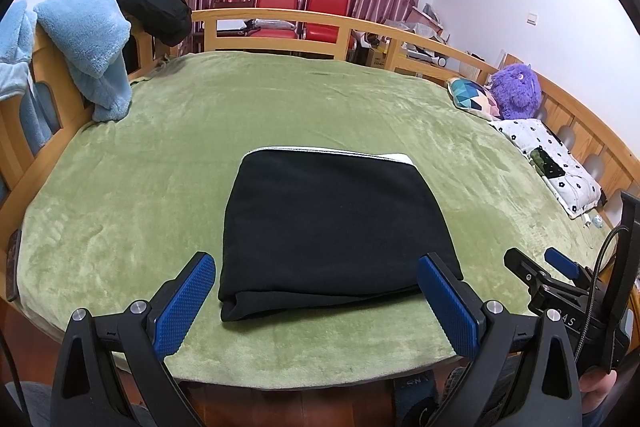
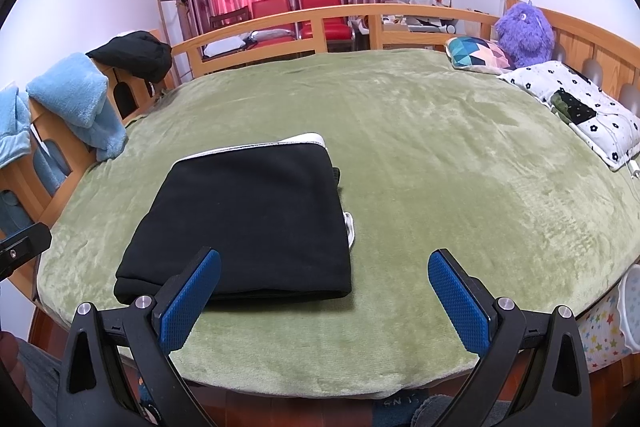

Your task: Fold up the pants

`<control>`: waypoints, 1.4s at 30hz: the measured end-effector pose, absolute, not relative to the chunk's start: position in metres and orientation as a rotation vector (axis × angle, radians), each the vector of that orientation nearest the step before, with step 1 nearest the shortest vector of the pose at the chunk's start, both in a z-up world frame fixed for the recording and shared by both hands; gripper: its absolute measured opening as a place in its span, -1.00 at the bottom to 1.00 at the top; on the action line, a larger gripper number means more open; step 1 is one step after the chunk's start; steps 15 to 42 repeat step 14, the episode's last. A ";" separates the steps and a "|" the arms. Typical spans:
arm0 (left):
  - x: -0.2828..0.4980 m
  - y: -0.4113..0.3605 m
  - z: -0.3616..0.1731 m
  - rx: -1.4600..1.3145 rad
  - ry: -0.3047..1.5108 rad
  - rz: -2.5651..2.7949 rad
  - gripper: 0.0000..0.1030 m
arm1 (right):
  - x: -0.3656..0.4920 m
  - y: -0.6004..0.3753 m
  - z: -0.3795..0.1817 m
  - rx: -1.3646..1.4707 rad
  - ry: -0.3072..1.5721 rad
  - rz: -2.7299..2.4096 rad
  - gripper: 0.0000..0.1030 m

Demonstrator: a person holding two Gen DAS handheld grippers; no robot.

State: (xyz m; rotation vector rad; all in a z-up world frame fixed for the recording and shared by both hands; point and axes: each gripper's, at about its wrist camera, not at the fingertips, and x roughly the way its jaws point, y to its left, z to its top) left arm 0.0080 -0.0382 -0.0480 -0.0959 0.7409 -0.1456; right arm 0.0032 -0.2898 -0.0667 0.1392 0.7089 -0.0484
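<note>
while both sets of fingers gape empty, the pants (image 1: 336,227) lie folded dead ahead of the left gripper (image 1: 320,301), left of the right gripper (image 2: 324,301).

A green blanket (image 1: 160,155) covers the bed; a purple plush toy (image 1: 516,91), geometric pillow (image 1: 472,97) and blue fleece (image 1: 92,43) sit along the wooden rail (image 1: 280,17).

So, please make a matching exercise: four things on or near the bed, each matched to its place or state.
Things:
1. pants
2. blue towel
3. purple toy
4. left tool

Places or states:
A. hangs over the bed rail
B. open, holding nothing
C. folded on the green blanket
D. beside the patterned pillow at the headboard

Pairs: 1-C, 2-A, 3-D, 4-B
</note>
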 end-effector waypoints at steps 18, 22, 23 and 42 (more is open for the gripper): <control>0.000 -0.044 -0.046 -0.109 0.729 -0.140 0.98 | 0.001 -0.289 -0.067 0.147 0.699 -0.034 0.98; 0.000 -0.044 -0.046 -0.109 0.729 -0.140 0.98 | 0.001 -0.289 -0.067 0.147 0.699 -0.034 0.98; 0.000 -0.044 -0.046 -0.109 0.729 -0.140 0.98 | 0.001 -0.289 -0.067 0.147 0.699 -0.034 0.98; 0.000 -0.044 -0.046 -0.109 0.729 -0.140 0.98 | 0.001 -0.289 -0.067 0.147 0.699 -0.034 0.98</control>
